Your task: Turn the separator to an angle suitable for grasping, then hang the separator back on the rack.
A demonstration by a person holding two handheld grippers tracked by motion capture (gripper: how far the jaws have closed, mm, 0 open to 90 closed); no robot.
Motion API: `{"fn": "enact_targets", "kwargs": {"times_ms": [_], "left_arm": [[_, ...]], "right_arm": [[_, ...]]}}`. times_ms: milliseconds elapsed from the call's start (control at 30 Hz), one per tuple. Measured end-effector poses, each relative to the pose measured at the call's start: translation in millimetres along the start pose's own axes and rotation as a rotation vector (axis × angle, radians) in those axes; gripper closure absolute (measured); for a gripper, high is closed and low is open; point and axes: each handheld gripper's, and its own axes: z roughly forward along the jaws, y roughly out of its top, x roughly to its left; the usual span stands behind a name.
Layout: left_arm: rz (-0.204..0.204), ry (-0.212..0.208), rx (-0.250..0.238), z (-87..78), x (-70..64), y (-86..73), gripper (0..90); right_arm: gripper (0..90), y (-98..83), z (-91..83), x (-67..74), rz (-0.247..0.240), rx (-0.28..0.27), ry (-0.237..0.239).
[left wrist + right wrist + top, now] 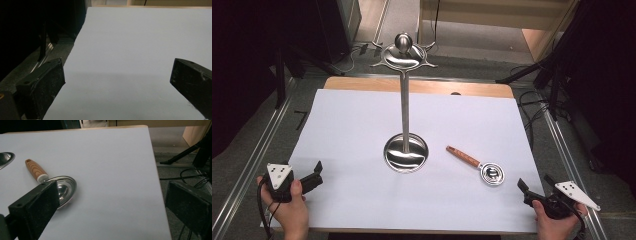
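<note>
Jaws wide apart, right gripper (110,202) jaw half-hiding ladle (62,188) bowl

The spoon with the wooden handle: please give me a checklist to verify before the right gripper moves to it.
1. Right gripper open, nothing between its jaws: ok.
2. Spoon lies flat on the white sheet, apart from the stand: ok.
3. Wooden handle free, pointing away from the gripper: ok.
4. Left gripper open and resting far from the spoon: ok.
5. Whether the bowl would slip in a grip: cannot tell.
</note>
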Motion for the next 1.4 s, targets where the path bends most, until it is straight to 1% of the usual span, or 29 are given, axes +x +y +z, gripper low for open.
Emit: {"fn": "enact_targets", "kwargs": {"times_ms": [100, 133, 167, 200, 300, 333, 400, 433, 467, 533, 633, 667, 733, 767, 800, 833, 867, 900, 933, 967, 1000, 1033, 1067, 1133, 1200, 1267, 1300, 1367, 1400], "left_arm": [[-0.019, -0.008, -0.006, -0.3, 2.1, -0.1, 0.2], [-0.021, -0.01, -0.006, -0.9, 2.6, -0.2, 0.2], [-0.021, -0.01, -0.006, -0.9, 2.6, -0.2, 0.2], [-0.017, -0.013, -0.015, -1.3, 2.2, -0.6, 0.2], [-0.014, -0.009, -0.011, -1.0, 1.4, -0.5, 0.3], [-0.009, -0.009, -0.012, -1.1, 1.4, -0.4, 0.2], [-0.009, -0.007, -0.007, -0.8, 1.0, -0.3, 0.2], [-0.007, -0.006, -0.004, -0.6, 0.9, -0.2, 0.2], [-0.007, -0.004, -0.003, -0.3, 0.7, -0.1, 0.2], [-0.004, -0.003, 0.0, -0.1, 0.5, 0.0, 0.2], [0.002, -0.003, -0.003, -0.1, 0.1, -0.1, 0.2], [0.002, -0.004, -0.004, -0.2, 0.0, -0.1, 0.2], [0.0, -0.004, -0.003, 0.1, 0.1, -0.1, 0.2], [-0.001, -0.003, 0.0, 0.1, 0.3, 0.0, 0.2], [-0.002, -0.004, 0.003, 0.3, 0.4, 0.1, 0.3], [-0.002, -0.005, 0.005, 0.7, 0.6, 0.3, 0.2], [-0.004, -0.008, 0.011, 0.7, 1.0, 0.5, 0.2], [-0.009, -0.009, 0.01, 0.9, 1.3, 0.6, 0.2], [-0.014, -0.011, 0.008, 1.0, 1.7, 0.5, 0.3], [-0.015, -0.013, 0.007, 0.8, 2.2, 0.4, 0.2], [-0.018, -0.015, 0.005, 0.6, 2.3, 0.3, 0.2], [-0.018, -0.016, 0.005, 0.5, 2.4, 0.3, 0.2], [-0.016, -0.016, 0.006, 0.6, 2.3, 0.3, 0.2], [-0.01, -0.012, 0.006, 0.5, 1.7, 0.3, 0.2], [0.0, -0.01, 0.0, 0.1, 0.5, 0.0, 0.2], [0.012, -0.01, 0.006, 0.0, -0.5, 0.2, 0.2], [0.016, -0.011, 0.006, 0.2, -0.7, 0.2, 0.2], [0.02, -0.008, 0.005, 0.5, -1.1, 0.2, 0.2], [0.02, -0.008, 0.006, 0.6, -1.2, 0.2, 0.3]], "right_arm": [[0.8, 0.4, 0.8, -0.5, -0.003, 0.004, 0.001], [4.4, 0.6, 1.0, 0.0, -0.006, 0.01, 0.008], [11.7, 0.4, 0.8, 0.8, -0.012, 0.013, 0.012], [17.0, 0.1, 0.1, 2.2, -0.023, 0.005, 0.01], [19.2, 0.2, 1.2, 4.1, -0.041, 0.01, 0.005], [21.8, 0.3, 1.5, 4.5, -0.045, 0.017, 0.007], [23.2, 0.7, 2.8, 4.3, -0.048, 0.03, 0.024], [23.8, 0.7, 2.7, 4.2, -0.054, 0.027, 0.027], [25.5, 0.7, 1.9, 4.4, -0.052, 0.023, 0.031], [26.0, 0.5, 0.5, 4.1, -0.049, 0.005, 0.033], [35.1, 2.1, -2.5, 2.8, -0.06, -0.021, 0.03], [36.8, 3.6, -3.3, 1.6, -0.077, -0.025, 0.045], [41.1, 7.9, -4.1, 0.5, -0.105, -0.011, 0.056], [40.3, 10.3, -4.9, 0.3, -0.114, -0.001, 0.057], [40.2, 12.7, -5.3, 0.0, -0.113, -0.005, 0.065], [41.2, 15.2, -5.5, 0.9, -0.113, 0.009, 0.063], [40.6, 17.7, -5.2, 2.2, -0.12, 0.03, 0.048], [39.1, 19.7, -5.5, 4.1, -0.122, 0.043, 0.048], [37.1, 21.6, -5.5, 6.1, -0.123, 0.065, 0.053], [32.3, 23.2, -4.9, 8.9, -0.129, 0.089, 0.057], [30.2, 24.2, -4.6, 12.0, -0.148, 0.111, 0.06], [30.6, 24.8, -4.9, 14.8, -0.175, 0.135, 0.078], [31.8, 25.6, -4.9, 17.8, -0.202, 0.154, 0.081], [31.3, 28.9, -3.1, 22.3, -0.261, 0.212, 0.052], [28.8, 34.7, 3.5, 25.3, -0.304, 0.303, 0.04], [28.8, 39.2, 10.2, 26.2, -0.325, 0.371, 0.058], [29.3, 40.6, 12.8, 27.1, -0.332, 0.396, 0.066], [31.0, 42.9, 18.3, 28.2, -0.347, 0.429, 0.091], [32.3, 44.0, 20.9, 29.9, -0.358, 0.445, 0.094]]}}
